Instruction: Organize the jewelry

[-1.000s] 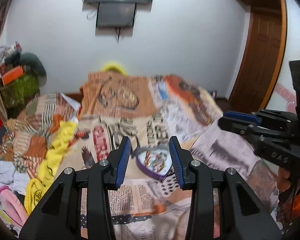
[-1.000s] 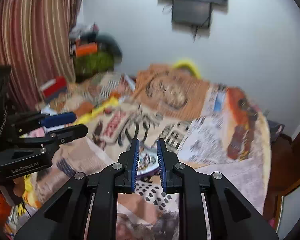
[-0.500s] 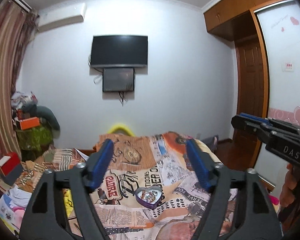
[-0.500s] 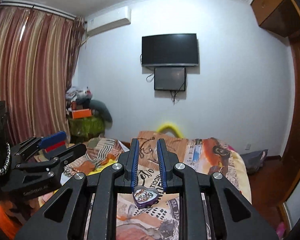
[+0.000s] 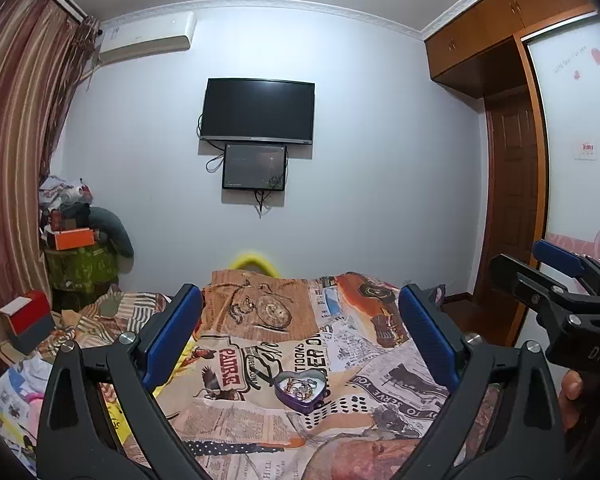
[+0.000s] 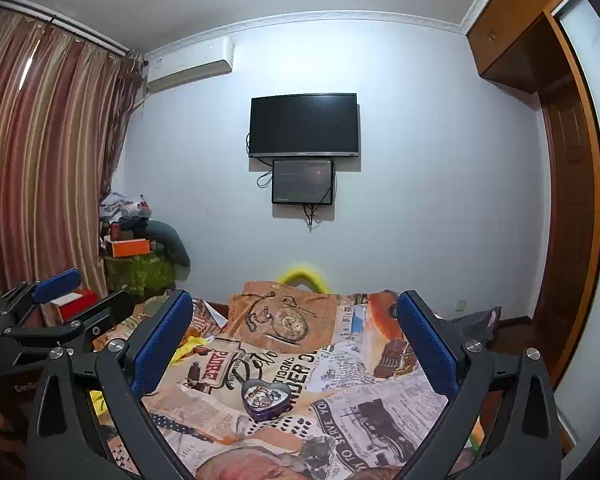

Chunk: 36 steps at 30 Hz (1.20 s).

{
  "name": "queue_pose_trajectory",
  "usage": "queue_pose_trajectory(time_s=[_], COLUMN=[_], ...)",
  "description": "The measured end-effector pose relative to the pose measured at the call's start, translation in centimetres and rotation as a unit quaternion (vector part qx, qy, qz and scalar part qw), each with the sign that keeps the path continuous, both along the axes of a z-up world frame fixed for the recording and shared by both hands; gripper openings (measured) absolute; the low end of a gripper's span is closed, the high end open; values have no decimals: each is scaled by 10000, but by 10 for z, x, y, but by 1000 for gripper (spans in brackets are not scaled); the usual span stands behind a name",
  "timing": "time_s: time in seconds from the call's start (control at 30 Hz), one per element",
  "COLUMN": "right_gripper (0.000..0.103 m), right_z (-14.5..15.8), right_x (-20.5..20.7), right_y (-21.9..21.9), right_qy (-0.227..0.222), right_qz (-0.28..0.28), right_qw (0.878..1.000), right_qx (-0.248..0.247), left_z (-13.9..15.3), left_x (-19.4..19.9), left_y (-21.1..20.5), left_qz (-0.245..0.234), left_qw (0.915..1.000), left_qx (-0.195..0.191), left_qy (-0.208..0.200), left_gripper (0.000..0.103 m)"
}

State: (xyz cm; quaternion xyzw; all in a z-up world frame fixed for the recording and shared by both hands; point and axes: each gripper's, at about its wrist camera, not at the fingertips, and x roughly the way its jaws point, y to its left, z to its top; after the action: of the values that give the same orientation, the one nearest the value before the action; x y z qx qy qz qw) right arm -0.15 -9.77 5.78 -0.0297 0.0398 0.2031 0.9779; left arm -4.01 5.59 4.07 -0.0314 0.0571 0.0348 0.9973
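Observation:
A purple heart-shaped tin (image 5: 300,390) holding several pieces of jewelry sits open on a bed covered with a newspaper-print sheet (image 5: 340,344); it also shows in the right wrist view (image 6: 265,398). My left gripper (image 5: 300,332) is wide open and empty, held above and behind the tin. My right gripper (image 6: 296,332) is wide open and empty too, well back from the tin. Each gripper shows at the edge of the other's view: the right one in the left wrist view (image 5: 556,280), the left one in the right wrist view (image 6: 60,300).
A television (image 5: 258,111) and a smaller screen hang on the far white wall. Piled clutter with an orange box (image 5: 70,239) stands at the left by striped curtains (image 6: 40,160). A wooden door and wardrobe (image 5: 508,200) are at the right. Yellow cloth lies at the bed's left side.
Both grippers have drawn up and back from the tin and tilted toward the wall. The left jaws opened wider; the right jaws went from nearly shut to wide open.

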Motion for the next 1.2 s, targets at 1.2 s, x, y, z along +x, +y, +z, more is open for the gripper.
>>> queue_pose_trajectory(time_s=[1.2], right_gripper=[101], right_z=[-9], right_x=[-5], right_y=[-18], right_qy=[355], right_qz=[14], right_qw=[9994], right_qx=[-12], left_z=[-6], left_x=[6], left_y=[-1], left_qz=[-26], left_qw=[9998], left_qx=[-55], left_qy=[170], left_gripper=[100])
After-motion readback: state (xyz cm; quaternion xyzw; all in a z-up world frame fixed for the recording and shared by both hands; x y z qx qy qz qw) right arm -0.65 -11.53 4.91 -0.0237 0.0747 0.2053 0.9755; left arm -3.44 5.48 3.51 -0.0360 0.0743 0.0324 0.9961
